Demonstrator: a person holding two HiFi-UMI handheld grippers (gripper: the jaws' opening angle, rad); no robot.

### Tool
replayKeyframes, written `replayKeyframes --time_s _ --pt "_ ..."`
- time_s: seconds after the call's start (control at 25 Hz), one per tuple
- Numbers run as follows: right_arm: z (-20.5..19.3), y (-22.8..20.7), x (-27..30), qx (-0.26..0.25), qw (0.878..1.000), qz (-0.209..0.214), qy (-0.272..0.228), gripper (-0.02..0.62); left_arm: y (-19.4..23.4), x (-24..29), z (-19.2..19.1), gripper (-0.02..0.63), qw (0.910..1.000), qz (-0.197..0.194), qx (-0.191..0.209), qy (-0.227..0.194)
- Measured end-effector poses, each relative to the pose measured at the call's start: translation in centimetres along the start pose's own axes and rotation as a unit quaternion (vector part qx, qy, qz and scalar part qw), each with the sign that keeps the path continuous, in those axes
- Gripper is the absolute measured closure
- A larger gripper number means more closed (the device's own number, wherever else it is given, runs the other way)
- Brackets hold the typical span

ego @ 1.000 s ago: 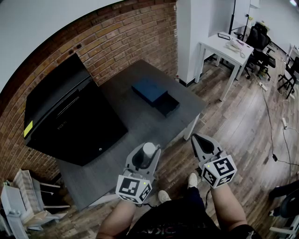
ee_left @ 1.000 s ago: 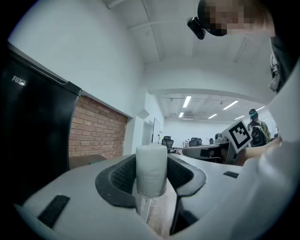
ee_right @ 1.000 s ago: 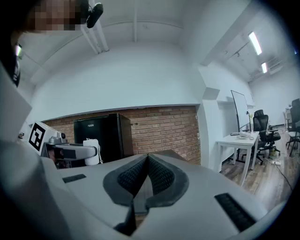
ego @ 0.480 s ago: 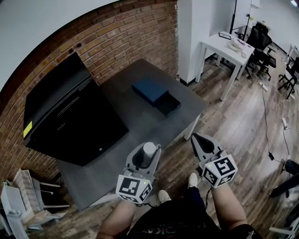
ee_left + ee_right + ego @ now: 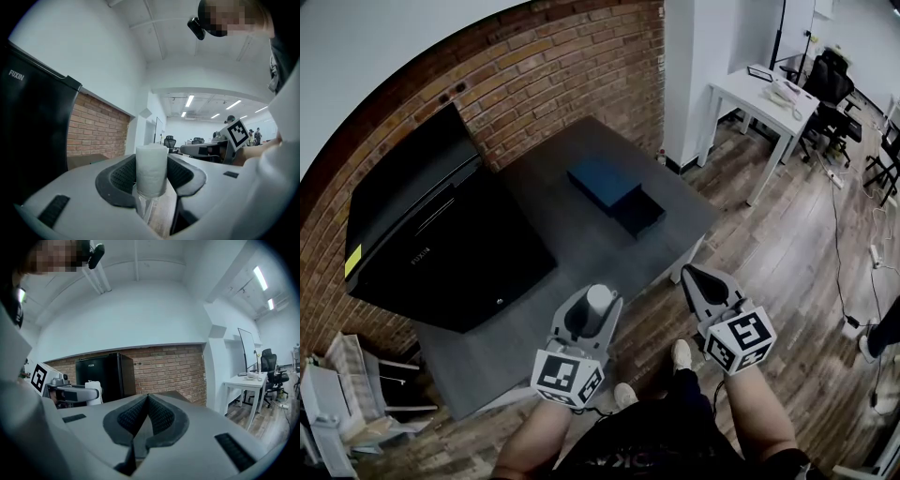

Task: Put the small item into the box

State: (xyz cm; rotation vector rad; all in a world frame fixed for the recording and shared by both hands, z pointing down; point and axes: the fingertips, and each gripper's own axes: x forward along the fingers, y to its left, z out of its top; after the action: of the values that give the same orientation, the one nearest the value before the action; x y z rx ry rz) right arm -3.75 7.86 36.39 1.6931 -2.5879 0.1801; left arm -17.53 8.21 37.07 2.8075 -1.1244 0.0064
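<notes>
Left claw: the left gripper is clamping a small white cylinder with a clear lower part between its dark ribbed pads, the jaws closing only as far as the item's width.
Item's axis: in the left gripper view the cylinder is standing upright, its long axis running across the jaws' length, with its flat white end pointing up and rising above the pad tops.
Item's place: in the head view the white cylinder is sitting at the tip of the left gripper, which is hovering at the near edge of the dark grey rectangular table.
Right claw: the right gripper is gripping nothing, its pads pressing together along one seam.
Right claw's place: the right gripper is hanging off the table's near edge, over the wooden floor.
Box: a dark blue flat box is lying on the table's far half, with its dark drawer standing open towards the table's right corner.
Cabinet: a tall black cabinet is standing against the table's left side.
Change: both grippers and the pinched cylinder are staying where they were a second ago; the table and box are sitting slightly further right in the head view.
</notes>
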Motion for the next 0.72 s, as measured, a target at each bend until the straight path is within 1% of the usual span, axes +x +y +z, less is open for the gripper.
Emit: replayKeyframes --time_s 0.44,0.72 --pt "0.8 -6.6 3.5 0.005 0.999 0.048 0.011 0.577 0.0 6.7 0.2 0.399 0.9990 0.045 -0.005 0.003" --pt "1.3 -11.0 5.9 0.012 0.997 0.072 0.006 0.577 0.4 11.3 0.1 0.399 0.9975 0.070 -0.005 0.007"
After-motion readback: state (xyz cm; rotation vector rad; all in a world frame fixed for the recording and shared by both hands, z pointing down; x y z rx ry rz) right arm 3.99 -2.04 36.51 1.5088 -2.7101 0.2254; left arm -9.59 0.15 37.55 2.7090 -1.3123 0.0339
